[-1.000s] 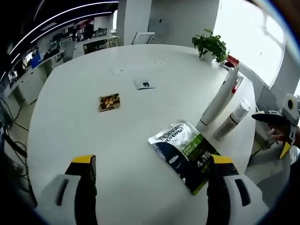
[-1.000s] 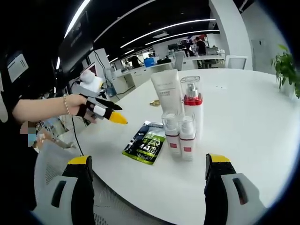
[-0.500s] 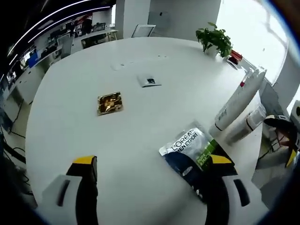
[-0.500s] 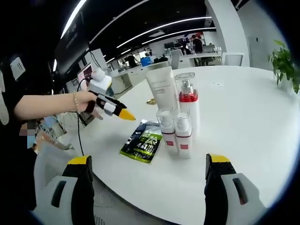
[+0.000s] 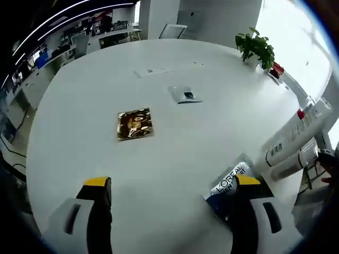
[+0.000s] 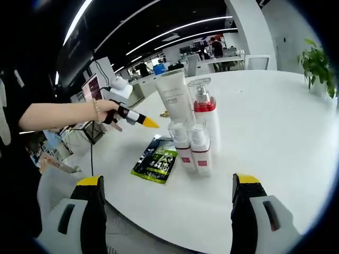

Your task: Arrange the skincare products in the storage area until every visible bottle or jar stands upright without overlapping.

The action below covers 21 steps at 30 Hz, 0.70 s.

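Note:
Four skincare containers stand upright in a tight group on the white table [image 6: 275, 137]: a white tube [image 6: 172, 98], a tall pump bottle with a red collar [image 6: 205, 114] and two small red-banded bottles [image 6: 179, 147] [image 6: 199, 152]. A green and black L'Oreal sachet [image 6: 155, 164] lies flat in front of them. My right gripper [image 6: 167, 181] is open, short of the table edge. My left gripper [image 6: 145, 122], held by a hand, hovers above the sachet near the tube. In the left gripper view that gripper [image 5: 172, 182] is open over bare table, with the sachet [image 5: 226, 184] by its right jaw and the tube [image 5: 294, 138] beyond.
A gold sachet [image 5: 134, 124] and a small white sachet [image 5: 185, 96] lie flat mid-table. A potted plant [image 5: 257, 46] and a red object [image 5: 276, 69] stand at the far edge. Office desks and chairs surround the table. A person's arm [image 6: 58, 114] reaches in from the left.
The left gripper has moved forward over the table toward the tube, above the L'Oreal sachet. The right gripper's view has barely shifted. Both stay open.

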{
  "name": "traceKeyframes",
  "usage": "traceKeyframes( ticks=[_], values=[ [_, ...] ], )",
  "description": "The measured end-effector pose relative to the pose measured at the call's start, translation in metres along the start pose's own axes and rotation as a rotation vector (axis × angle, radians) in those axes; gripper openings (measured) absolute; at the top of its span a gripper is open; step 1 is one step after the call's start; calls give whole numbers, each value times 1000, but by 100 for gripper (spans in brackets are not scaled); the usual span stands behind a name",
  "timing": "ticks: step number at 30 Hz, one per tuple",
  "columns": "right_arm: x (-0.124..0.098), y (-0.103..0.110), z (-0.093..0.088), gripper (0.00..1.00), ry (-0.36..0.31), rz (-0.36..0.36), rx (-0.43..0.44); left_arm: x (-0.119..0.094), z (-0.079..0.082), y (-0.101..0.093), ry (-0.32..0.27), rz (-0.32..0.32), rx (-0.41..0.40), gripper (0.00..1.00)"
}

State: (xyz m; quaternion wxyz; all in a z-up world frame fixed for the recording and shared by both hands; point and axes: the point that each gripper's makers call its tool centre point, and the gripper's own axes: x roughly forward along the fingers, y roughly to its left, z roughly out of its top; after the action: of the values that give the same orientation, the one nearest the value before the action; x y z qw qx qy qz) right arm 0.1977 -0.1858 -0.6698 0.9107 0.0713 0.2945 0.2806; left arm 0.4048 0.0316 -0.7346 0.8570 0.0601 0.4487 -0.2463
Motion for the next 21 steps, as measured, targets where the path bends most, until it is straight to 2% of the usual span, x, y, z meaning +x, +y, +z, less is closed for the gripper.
traceKeyframes(
  ticks=[10,14,15,21],
  values=[
    [0,-6,0,100,-7,-15,26,15,17,3,17,4,4,87],
    [0,-7,-1,100,-5,-19,33,22,28,7,19,9,16,87],
    [0,-7,0,100,-7,-20,36,27,34,14,20,9,18,86],
    [0,-10,-1,100,-6,-29,40,41,46,23,45,21,41,84]
  ],
)
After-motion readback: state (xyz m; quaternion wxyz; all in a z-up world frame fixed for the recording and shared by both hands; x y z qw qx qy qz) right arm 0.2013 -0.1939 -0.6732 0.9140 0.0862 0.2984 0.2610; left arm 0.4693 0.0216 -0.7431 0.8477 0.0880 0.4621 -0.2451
